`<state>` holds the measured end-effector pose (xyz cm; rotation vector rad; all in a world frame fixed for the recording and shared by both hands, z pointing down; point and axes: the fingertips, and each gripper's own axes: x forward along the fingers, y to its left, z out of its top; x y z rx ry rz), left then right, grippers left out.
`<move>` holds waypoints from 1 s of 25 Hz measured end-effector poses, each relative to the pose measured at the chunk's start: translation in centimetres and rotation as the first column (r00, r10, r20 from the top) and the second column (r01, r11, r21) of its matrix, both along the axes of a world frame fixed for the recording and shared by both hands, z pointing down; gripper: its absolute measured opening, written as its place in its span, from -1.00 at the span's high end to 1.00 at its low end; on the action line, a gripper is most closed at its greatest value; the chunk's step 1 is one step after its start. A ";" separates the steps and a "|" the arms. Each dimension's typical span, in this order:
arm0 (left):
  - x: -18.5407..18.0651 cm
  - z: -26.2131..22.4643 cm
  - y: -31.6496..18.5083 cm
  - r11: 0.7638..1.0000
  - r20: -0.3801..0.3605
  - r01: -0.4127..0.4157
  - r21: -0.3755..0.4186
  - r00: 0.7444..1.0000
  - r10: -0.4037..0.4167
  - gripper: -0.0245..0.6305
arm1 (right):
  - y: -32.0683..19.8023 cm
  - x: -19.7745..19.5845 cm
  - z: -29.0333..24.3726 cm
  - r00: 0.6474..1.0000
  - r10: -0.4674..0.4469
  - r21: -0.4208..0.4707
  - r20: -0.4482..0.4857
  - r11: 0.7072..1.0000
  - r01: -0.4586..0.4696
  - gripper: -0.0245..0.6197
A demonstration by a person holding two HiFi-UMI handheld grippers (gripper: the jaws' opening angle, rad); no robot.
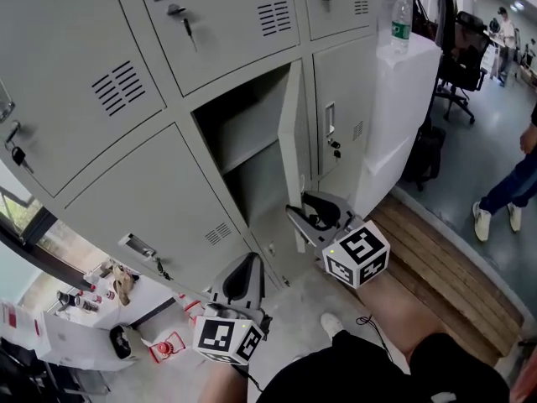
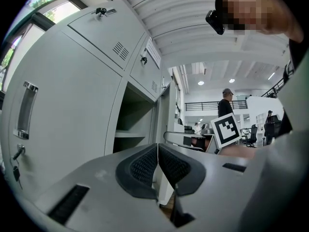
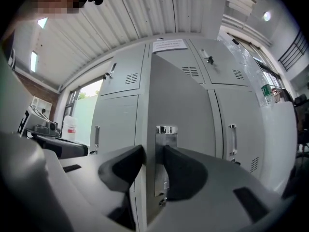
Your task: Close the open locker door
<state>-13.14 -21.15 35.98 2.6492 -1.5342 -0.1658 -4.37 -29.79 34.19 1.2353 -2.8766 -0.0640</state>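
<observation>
Head view: the locker door [image 1: 293, 133] stands open, edge-on at centre, swung out from the lockers [image 1: 126, 74]. The right gripper [image 1: 304, 212] meets its lower edge at 5 o'clock; the left gripper [image 1: 244, 269] hangs at 6 o'clock.

Left gripper view: the left gripper [image 2: 157, 164] is clenched and empty.

Right gripper view: the right gripper [image 3: 153, 170] is grasping the locker door [image 3: 178, 105] by its edge.

Head view: bright, even daylight and no hard shadows. The inside of the open compartment [image 1: 243, 133] is in shade. Left gripper view: the window [image 2: 34, 1] at upper left is overexposed, and the ceiling lamps [image 2: 201, 83] glare as small spots. Both gripper views show strong fisheye bending and black vignette in the corners. The near jaws are slightly soft; the locker door [image 3: 178, 95] is sharp.
</observation>
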 end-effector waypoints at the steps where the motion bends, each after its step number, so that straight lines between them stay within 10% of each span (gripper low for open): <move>1: -0.2 0.0 0.0 1.000 -0.001 0.009 0.000 1.000 -0.009 0.86 | -0.1 -0.4 0.0 1.000 -0.011 0.000 -0.001 1.000 0.011 0.32; 25: -3.8 0.2 -2.0 0.978 0.021 0.208 -0.014 0.978 -0.207 0.86 | -4.5 -9.2 0.2 0.973 -0.230 0.007 -0.021 0.973 0.230 0.41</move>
